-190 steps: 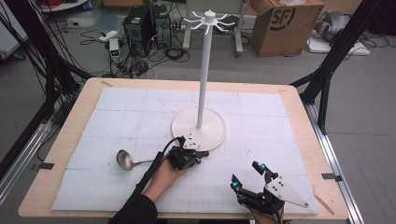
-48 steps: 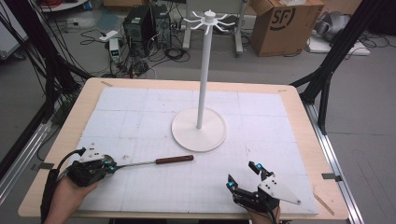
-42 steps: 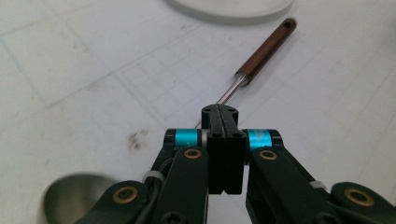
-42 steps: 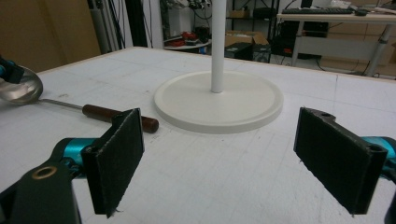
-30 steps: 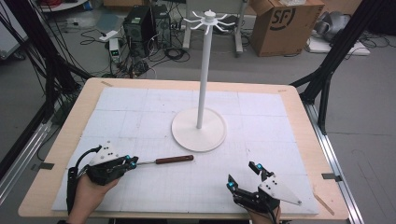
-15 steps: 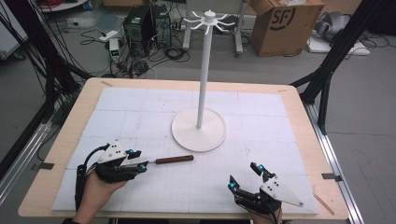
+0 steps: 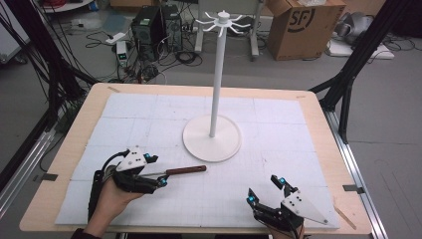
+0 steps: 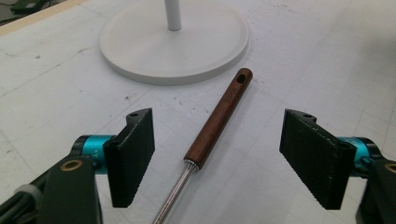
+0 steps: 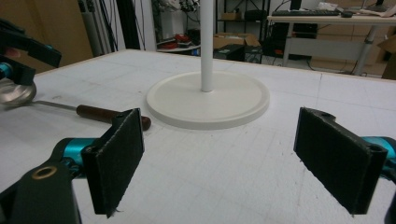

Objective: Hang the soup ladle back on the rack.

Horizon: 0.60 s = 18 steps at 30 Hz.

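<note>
A: Where does the ladle [image 7: 171, 172] lie?
B: Flat on the white mat [image 7: 278, 144] of the bench [image 7: 74, 124], in front of the stand [image 7: 212, 138]. In the high view its brown wooden handle points toward the stand's round base without touching it, and its metal shaft runs under the left gripper [image 7: 155, 171].
A: And the left gripper itself?
B: Its jaws have just been opening and now stand wide apart. In the left gripper view the left gripper [image 8: 217, 156] straddles the ladle [image 8: 212, 128], the shaft and the near end of the handle lying between the black pads, which do not touch it.
A: What about the other one?
B: The right gripper [image 7: 266, 190] sits near the front edge of the bench, well apart from the ladle, jaws spread with nothing between them. The right gripper view shows the ladle's bowl [image 9: 16, 92] at far left, beside the left gripper's jaw.
</note>
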Motion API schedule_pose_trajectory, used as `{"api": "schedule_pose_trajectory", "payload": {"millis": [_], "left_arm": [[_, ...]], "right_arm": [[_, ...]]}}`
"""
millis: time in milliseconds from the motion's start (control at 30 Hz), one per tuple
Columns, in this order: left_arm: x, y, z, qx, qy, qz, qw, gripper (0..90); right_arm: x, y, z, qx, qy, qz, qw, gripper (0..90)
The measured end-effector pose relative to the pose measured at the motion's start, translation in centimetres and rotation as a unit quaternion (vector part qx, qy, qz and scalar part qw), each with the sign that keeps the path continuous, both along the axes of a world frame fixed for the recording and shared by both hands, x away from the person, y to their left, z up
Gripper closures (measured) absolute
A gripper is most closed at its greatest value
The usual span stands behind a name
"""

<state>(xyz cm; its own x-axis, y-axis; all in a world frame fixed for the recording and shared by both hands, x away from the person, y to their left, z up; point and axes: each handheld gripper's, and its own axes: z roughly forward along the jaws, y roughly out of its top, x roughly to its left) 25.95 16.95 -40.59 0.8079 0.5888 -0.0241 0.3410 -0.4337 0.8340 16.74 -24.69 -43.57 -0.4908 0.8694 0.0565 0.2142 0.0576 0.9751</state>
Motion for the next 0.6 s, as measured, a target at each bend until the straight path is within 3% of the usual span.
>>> {"api": "schedule_pose_trajectory", "payload": {"millis": [67, 167, 233, 367, 433, 600], "left_arm": [[0.4, -1.0, 0.1, 0.015, 0.018, -0.017, 0.9996, 28.6], [0.9, -2.1, 0.2, 0.039, 0.017, -0.029, 0.9987, 29.9], [1.4, -2.5, 0.1, 0.046, 0.020, -0.028, 0.9984, 29.9], [2.3, -3.4, -0.2, 0.080, 0.024, -0.026, 0.9962, 30.2], [2.9, -4.0, -0.5, 0.105, 0.032, -0.033, 0.9935, 31.2], [4.1, -4.8, -1.6, 0.138, 0.063, -0.034, 0.9878, 35.9]], "right_arm": [[0.0, 0.0, 0.0, -0.001, 0.000, 0.000, 1.0000, 14.9], [0.0, 0.0, 0.0, 0.000, 0.001, 0.000, 1.0000, 14.9], [0.0, 0.0, 0.0, 0.000, 0.000, -0.001, 1.0000, 14.9], [0.0, -0.2, -0.1, 0.000, 0.001, -0.005, 1.0000, 14.9], [0.0, -0.2, 0.0, 0.006, 0.002, -0.006, 1.0000, 14.9], [0.1, -0.2, 0.0, 0.006, -0.002, 0.000, 1.0000, 14.9]]}}
